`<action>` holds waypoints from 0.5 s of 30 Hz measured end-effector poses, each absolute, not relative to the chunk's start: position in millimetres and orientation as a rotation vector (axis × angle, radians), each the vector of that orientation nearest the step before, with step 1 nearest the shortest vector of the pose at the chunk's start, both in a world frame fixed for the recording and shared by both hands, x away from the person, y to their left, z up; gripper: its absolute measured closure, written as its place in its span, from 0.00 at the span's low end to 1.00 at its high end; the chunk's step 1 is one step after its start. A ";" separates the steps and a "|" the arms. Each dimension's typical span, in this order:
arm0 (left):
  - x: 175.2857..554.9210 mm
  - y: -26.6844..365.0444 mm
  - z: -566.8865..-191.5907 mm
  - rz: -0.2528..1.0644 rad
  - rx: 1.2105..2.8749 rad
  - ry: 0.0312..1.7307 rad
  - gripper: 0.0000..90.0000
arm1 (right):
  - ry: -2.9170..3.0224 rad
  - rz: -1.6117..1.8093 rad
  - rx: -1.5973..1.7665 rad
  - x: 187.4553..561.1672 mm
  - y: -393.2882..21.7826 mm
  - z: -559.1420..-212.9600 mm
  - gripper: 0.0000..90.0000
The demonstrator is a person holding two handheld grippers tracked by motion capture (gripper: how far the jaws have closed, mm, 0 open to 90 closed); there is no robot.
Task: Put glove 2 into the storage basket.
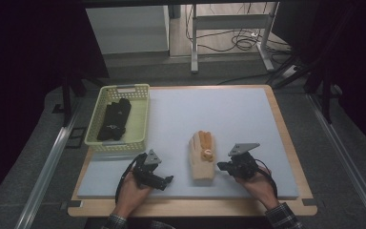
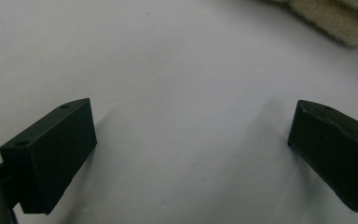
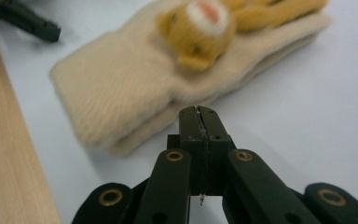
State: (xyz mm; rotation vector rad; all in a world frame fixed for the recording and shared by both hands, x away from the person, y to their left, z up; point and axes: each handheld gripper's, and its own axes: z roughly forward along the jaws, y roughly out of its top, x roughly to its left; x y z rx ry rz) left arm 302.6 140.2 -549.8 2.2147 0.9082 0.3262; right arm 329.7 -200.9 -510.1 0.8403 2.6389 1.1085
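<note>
Pale foam sheet is covering the counter (image 1: 248, 114), giving a plain, soft working surface. Yellow basket (image 1: 143, 117) is sitting at the far left corner with dark gloves (image 1: 114, 119) inside, probably the drop-off bin. Cream knit gloves (image 1: 202, 160), stacked as a pair with an orange animal face on top, are lying centre-front, between the hands. Right gripper (image 3: 200, 114) is sitting just beside the cuff edge, jaws pressed together, nothing between them. Left gripper (image 2: 191, 135) is resting near the gloves, jaws spread wide over bare foam.
</note>
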 end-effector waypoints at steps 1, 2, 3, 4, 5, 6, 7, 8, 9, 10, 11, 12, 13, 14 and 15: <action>302.7 140.2 -549.9 0.326 2.215 0.908 0.01 | 2.646 1.111 0.837 327.9 -200.9 -512.1 0.98; 302.7 140.2 -549.9 0.326 2.215 0.908 0.01 | 2.651 1.116 0.834 326.7 -200.9 -513.6 0.98; 302.6 140.2 -549.9 0.326 2.214 0.908 0.01 | 2.658 1.114 0.830 325.2 -200.6 -515.5 0.98; 302.6 140.2 -549.9 0.326 2.214 0.908 0.01 | 2.664 1.116 0.827 323.9 -200.2 -517.2 0.98; 302.7 140.2 -549.9 0.326 2.214 0.908 0.01 | 2.670 1.113 0.819 322.9 -199.8 -518.7 0.98; 302.7 140.2 -549.9 0.326 2.214 0.908 0.01 | 2.674 1.108 0.818 321.8 -199.0 -520.1 0.98; 302.7 140.2 -549.9 0.326 2.214 0.908 0.01 | 2.680 1.116 0.806 321.0 -198.1 -521.7 0.98; 302.7 140.2 -549.9 0.326 2.214 0.908 0.01 | 2.686 1.122 0.799 320.4 -197.0 -522.7 0.98; 302.7 140.2 -549.9 0.326 2.214 0.908 0.01 | 2.692 1.122 0.794 319.8 -195.4 -523.7 0.98; 302.7 140.2 -549.9 0.326 2.214 0.908 0.01 | 2.696 1.125 0.786 319.2 -193.3 -524.9 0.98; 302.7 140.3 -549.9 0.325 2.214 0.908 0.01 | 2.700 1.123 0.780 318.8 -191.6 -525.6 0.98; 302.7 140.3 -549.9 0.326 2.214 0.908 0.01 | 2.702 1.123 0.774 318.2 -188.8 -526.4 0.98; 302.7 140.3 -549.9 0.326 2.214 0.908 0.01 | 2.704 1.128 0.774 318.1 -187.2 -526.6 0.98; 302.7 140.2 -549.8 0.326 2.214 0.908 0.01 | 2.707 1.131 0.766 318.4 -184.6 -526.8 0.98; 302.7 140.3 -549.8 0.325 2.215 0.908 0.01 | 2.710 1.133 0.767 318.3 -182.8 -527.0 0.98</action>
